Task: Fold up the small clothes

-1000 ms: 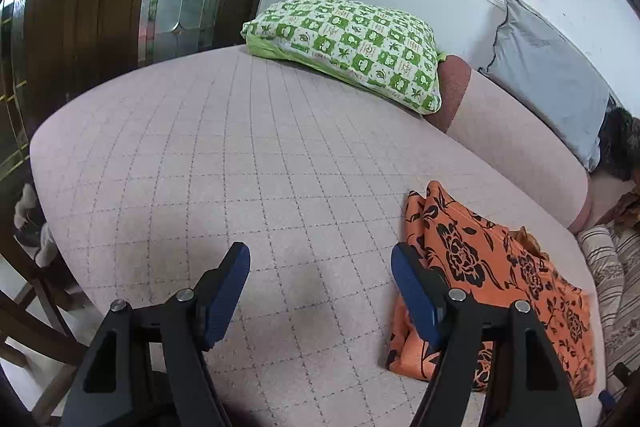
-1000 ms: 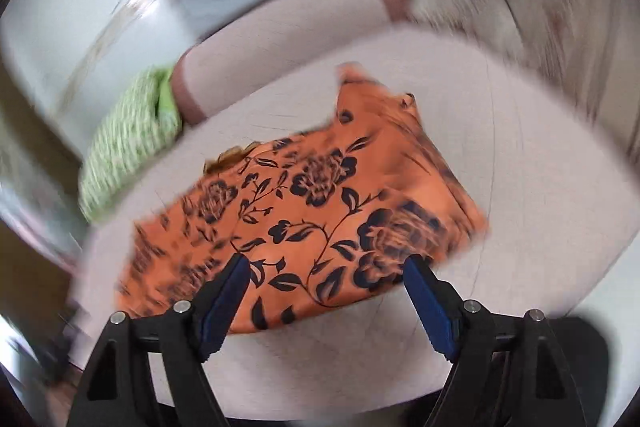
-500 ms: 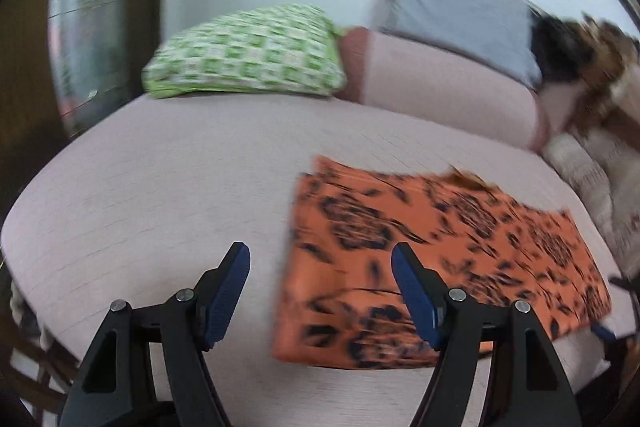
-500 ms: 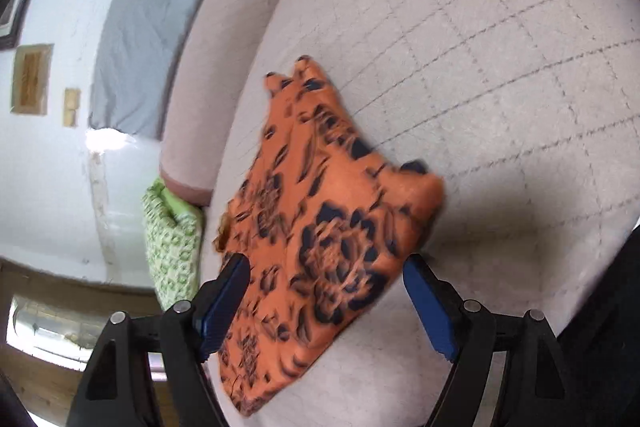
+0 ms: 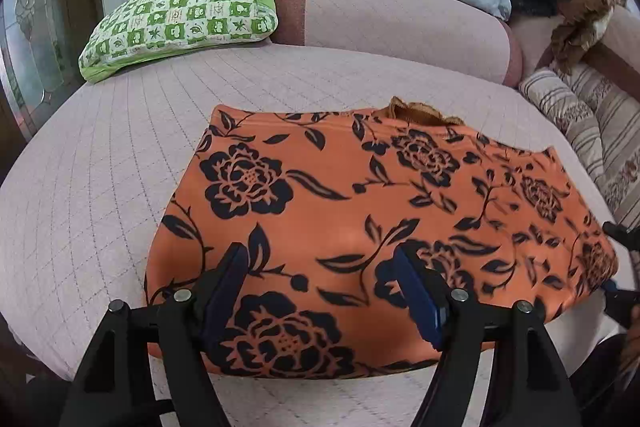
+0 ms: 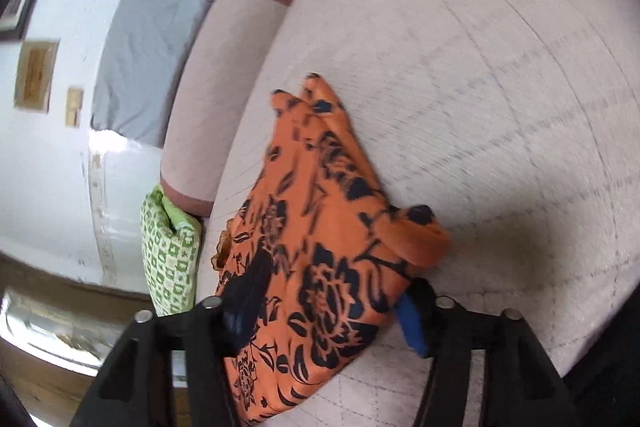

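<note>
Right tool [image 6: 328, 303] has just been closing around garment [image 6: 320, 227].

Orange garment [image 5: 360, 223] with a black floral and leaf print, smooth fabric. Lies mostly flat and spread out on the pink quilted bed [image 5: 100, 187], near the near edge, long side running left to right. Far edge is a straight hem on the left; a darker orange ruffled trim pokes up at the far middle. Right end looks rumpled, with a small notch at the far right corner. In the right wrist view the same garment [image 6: 320, 247] has its near right corner bunched and rolled into a thick fold, lifted slightly off the bed.
</note>
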Available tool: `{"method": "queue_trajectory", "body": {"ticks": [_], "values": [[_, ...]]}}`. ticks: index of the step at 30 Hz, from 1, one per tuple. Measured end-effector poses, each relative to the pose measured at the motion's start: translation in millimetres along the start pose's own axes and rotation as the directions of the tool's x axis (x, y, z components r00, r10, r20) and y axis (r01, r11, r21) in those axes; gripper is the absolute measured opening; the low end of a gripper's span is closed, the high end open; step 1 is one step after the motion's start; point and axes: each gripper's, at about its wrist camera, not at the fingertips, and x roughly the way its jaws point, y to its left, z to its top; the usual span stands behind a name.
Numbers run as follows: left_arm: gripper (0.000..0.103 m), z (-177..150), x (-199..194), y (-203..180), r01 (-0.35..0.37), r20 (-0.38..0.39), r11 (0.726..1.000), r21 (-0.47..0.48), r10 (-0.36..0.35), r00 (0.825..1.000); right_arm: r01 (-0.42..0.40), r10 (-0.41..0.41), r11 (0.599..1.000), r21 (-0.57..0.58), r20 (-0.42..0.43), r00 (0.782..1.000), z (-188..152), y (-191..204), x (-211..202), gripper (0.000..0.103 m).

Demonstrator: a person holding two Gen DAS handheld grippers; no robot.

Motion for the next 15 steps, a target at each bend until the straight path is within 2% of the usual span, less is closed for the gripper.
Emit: {"method": "queue_trajectory", "body": {"ticks": [5, 6, 7, 8, 10, 13, 15], "values": [[0.075, 11, 3, -19, 0.001, -0.013, 0.999, 0.046, -0.001, 1.0, 0.014, -0.014, 1.0, -0.002, -0.022, 1.0, 1, -6, 9, 0.067], [0.075, 13, 5, -23, 0.003, -0.016, 0.998, 0.055, -0.003, 1.0, 0.02, -0.02, 1.0, -0.011, -0.022, 1.0, 2, -6, 9, 0.059], [0.075, 13, 6, -27, 0.005, -0.016, 0.998, 0.06, -0.005, 1.0, 0.03, -0.031, 0.999, -0.021, -0.027, 0.999, 3, -6, 10, 0.044], [0.075, 14, 7, -30, 0.005, -0.018, 0.998, 0.066, -0.004, 1.0, 0.041, -0.042, 0.999, -0.025, -0.028, 0.999, 5, -7, 10, 0.034], [0.075, 15, 10, -37, 0.004, -0.027, 0.997, 0.083, -0.002, 1.0, 0.055, -0.055, 0.998, -0.023, -0.023, 0.998, 6, -11, 7, 0.021], [0.075, 16, 12, -46, 0.004, -0.035, 0.995, 0.097, -0.001, 0.999, 0.083, -0.083, 0.993, -0.087, 0.006, 0.997, 4, -2, -3, 0.018], [0.075, 16, 15, -54, 0.009, -0.047, 0.994, 0.111, -0.004, 0.999, 0.117, -0.119, 0.985, -0.126, -0.006, 0.993, 2, 1, -3, 0.018]]}}
